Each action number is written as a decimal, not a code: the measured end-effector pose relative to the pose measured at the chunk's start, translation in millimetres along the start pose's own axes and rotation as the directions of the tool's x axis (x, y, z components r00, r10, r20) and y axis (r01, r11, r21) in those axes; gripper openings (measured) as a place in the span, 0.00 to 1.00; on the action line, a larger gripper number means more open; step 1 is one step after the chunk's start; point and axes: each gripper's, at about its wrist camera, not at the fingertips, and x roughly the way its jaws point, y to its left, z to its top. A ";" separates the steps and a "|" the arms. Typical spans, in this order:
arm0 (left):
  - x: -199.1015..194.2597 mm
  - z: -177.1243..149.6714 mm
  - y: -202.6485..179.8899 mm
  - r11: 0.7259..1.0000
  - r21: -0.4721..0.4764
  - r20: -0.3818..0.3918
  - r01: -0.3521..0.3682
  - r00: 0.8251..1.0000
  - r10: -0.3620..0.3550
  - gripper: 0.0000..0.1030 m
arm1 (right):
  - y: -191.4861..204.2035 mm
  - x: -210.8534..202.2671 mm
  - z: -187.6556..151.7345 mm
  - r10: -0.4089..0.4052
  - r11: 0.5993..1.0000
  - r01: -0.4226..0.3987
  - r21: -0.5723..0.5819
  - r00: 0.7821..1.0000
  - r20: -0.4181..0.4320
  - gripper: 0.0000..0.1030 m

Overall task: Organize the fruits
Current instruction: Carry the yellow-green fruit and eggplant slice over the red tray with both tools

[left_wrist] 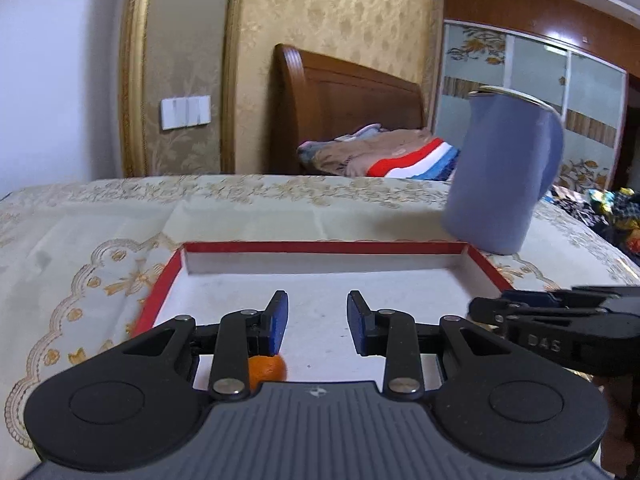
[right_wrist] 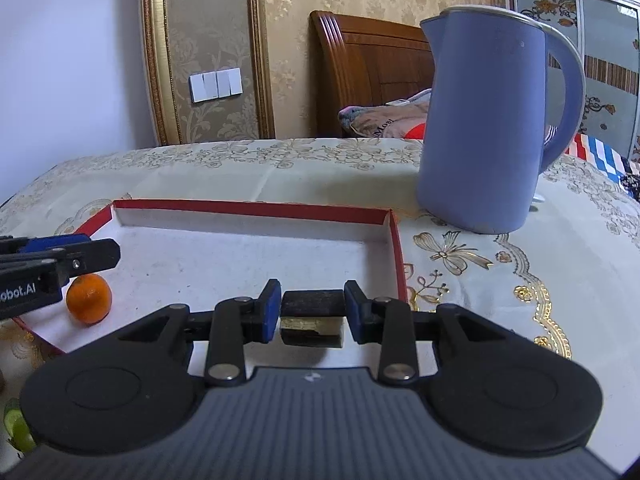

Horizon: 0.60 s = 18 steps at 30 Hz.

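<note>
Plainly, the red-rimmed tray (right_wrist: 256, 208) is the collecting place, sitting square on the embroidered tablecloth (right_wrist: 320, 168) toward its near edge, and both tools hang over it for that reason. We see one small orange (right_wrist: 88, 298) already resting on the white floor of the tray, close to the near left corner, so we judge the sorting begun but far from done. The left gripper (left_wrist: 318, 304) hovers above that same corner, directly over the orange. Its jaws are drawn in to a narrow gap with nothing between the blue pads (left_wrist: 280, 320). We read that as a tool with no load, hanging over the fruit. The right gripper (right_wrist: 313, 286) is clenched on a dark rectangular block (right_wrist: 310, 302) with a golden band along its lower face. It is pinched across its short ends so that it hangs level over the near right part of the tray, just inside the right rim. Whether that block counts as fruit, we cannot tell. A blue electric kettle (right_wrist: 480, 128) stands upright on the cloth beyond the tray's far right corner, apart from the rim. We judge it no part of the job, only something to steer clear of. At the near left edge of the cloth, outside the tray, a green thing (right_wrist: 16, 428) peeks into the right wrist view, too cut off to name. It may be next in line.
</note>
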 end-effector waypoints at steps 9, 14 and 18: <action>-3.9 -4.3 -21.6 0.993 0.110 0.048 -0.051 0.998 0.046 0.31 | -3.3 6.6 1.1 0.001 1.000 -0.001 0.011 1.000 -0.021 0.31; 6.1 -5.1 -14.8 0.990 0.098 -0.009 -0.097 0.995 0.098 0.31 | -8.3 10.8 1.5 0.003 0.999 -0.001 0.038 0.999 -0.042 0.31; -28.9 5.2 23.3 0.999 -0.032 0.000 -0.039 0.999 0.039 0.31 | -13.9 5.2 -0.6 0.006 0.999 -0.005 0.049 0.999 -0.031 0.31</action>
